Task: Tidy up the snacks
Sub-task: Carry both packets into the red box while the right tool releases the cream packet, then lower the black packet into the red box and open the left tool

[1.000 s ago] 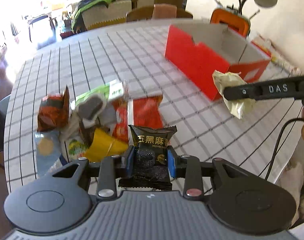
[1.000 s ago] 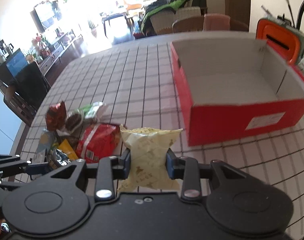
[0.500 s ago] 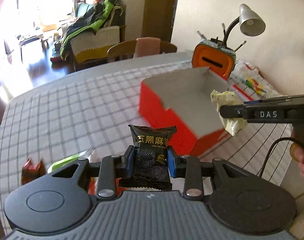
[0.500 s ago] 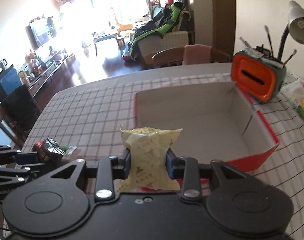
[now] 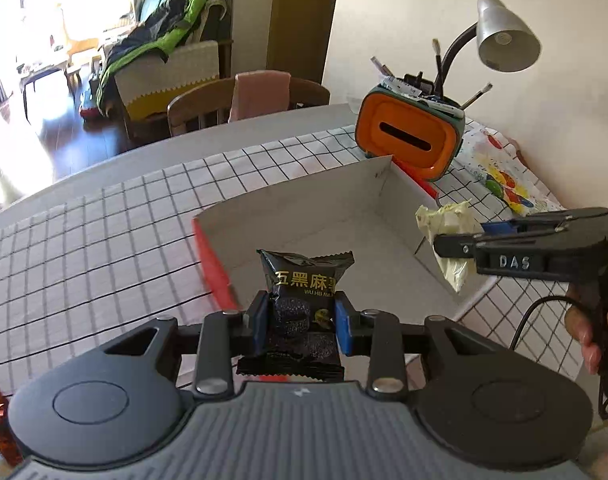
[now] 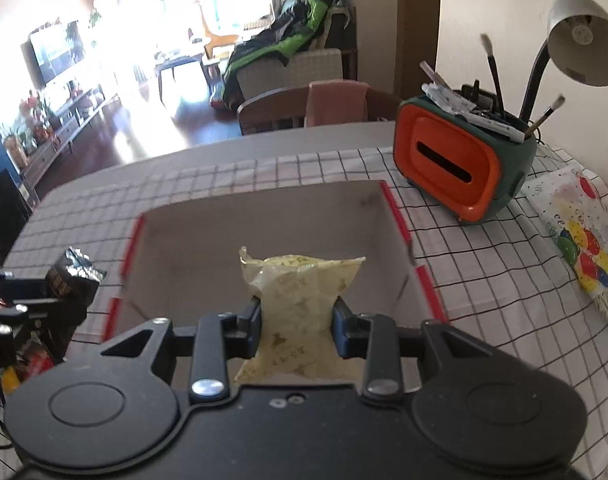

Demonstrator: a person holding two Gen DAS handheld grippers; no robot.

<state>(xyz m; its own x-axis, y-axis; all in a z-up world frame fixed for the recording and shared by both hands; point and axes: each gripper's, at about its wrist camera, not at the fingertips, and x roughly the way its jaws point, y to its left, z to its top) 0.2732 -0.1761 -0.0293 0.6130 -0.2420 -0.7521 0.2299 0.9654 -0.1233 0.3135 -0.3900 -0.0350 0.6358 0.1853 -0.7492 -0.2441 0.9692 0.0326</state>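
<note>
My left gripper (image 5: 302,316) is shut on a black snack packet (image 5: 304,280) with yellow lettering, held above the near left rim of the red cardboard box (image 5: 216,264). The box's pale inside holds nothing. My right gripper (image 6: 296,320) is shut on a pale yellow snack packet (image 6: 300,292) above the box's (image 6: 399,216) near side. In the left wrist view the right gripper (image 5: 439,246) comes in from the right with the yellow packet (image 5: 443,220). The right wrist view has the left gripper (image 6: 44,292) with the black packet (image 6: 70,280) at its left edge.
An orange and green pen holder (image 6: 455,164) with brushes and a grey desk lamp (image 6: 579,48) stand behind the box. A colourful printed bag (image 6: 579,232) lies at the right. Loose snack packets (image 6: 24,364) lie at the lower left. A wooden chair (image 5: 232,104) stands at the table's far edge.
Both grippers have carried their packets away from the snack pile to above the red box. The pile has slid out of the left wrist view, and the box's inside now fills both views.
</note>
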